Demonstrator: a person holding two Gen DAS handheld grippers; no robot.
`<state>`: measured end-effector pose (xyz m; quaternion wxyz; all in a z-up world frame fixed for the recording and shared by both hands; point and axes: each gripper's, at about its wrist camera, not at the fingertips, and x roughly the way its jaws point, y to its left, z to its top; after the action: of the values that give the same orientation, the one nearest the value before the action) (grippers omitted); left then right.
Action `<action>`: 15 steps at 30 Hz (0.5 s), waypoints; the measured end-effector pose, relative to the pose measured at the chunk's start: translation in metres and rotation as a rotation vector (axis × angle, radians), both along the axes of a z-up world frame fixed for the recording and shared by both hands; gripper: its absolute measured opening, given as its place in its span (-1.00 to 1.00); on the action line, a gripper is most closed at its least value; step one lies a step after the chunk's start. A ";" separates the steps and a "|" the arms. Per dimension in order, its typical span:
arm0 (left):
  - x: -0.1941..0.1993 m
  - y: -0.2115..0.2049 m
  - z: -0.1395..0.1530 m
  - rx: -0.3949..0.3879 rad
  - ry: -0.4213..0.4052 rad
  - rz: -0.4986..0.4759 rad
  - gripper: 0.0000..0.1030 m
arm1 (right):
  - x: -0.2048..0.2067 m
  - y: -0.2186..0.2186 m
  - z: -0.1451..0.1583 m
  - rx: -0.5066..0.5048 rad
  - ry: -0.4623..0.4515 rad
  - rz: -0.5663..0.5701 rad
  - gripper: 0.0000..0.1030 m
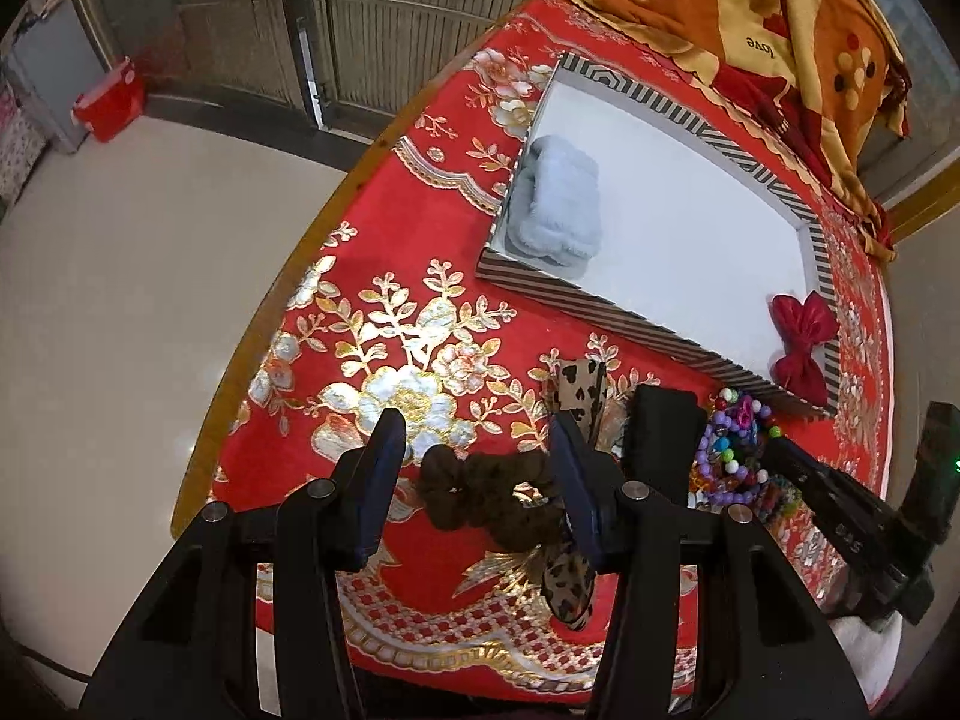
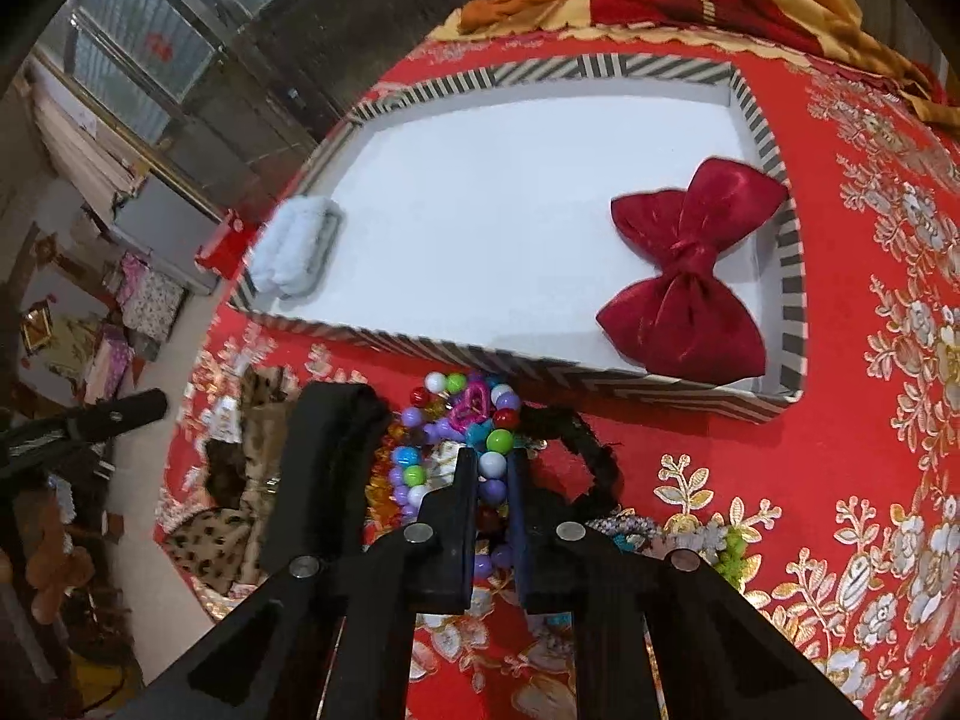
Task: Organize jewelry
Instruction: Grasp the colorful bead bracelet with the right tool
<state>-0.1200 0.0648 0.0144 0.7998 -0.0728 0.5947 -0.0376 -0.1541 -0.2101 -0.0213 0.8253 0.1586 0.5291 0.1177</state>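
Note:
My left gripper (image 1: 475, 426) points down at the red floral cloth and stands open, with a dark brown scrunchie (image 1: 486, 495) lying between its fingers, untouched by the pads. My right gripper (image 2: 491, 459) is shut on a strand of the coloured bead bracelets (image 2: 447, 420), which lie heaped just in front of the striped box (image 2: 480, 354). The same beads (image 1: 735, 450) show right of my left gripper. In the white-floored box (image 1: 600, 306) lie a red bow (image 2: 690, 264) at the right end and a pale blue fluffy piece (image 2: 294, 246) at the left end.
Leopard-print hair pieces (image 1: 579, 390) and a wide black piece (image 1: 660, 438) lie beside the beads. A black lace band (image 2: 594, 456) and small green and silver trinkets (image 2: 720, 546) sit right of my right gripper. An orange blanket (image 1: 780, 30) lies behind the box. The table edge (image 1: 288, 300) runs along the left.

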 end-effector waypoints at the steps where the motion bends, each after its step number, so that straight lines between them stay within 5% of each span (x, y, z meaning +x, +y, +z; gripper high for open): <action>1: 0.001 0.000 0.000 -0.001 -0.001 -0.002 -0.05 | -0.002 -0.001 0.005 0.007 -0.011 -0.005 -0.83; 15: -0.003 -0.014 -0.012 -0.056 0.061 -0.158 -0.05 | -0.020 -0.010 0.060 0.077 -0.123 -0.020 -0.83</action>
<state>-0.1231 0.0507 0.0023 0.7734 -0.0493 0.6215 -0.1150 -0.1742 -0.2204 0.0388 0.8506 0.1879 0.4709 0.1394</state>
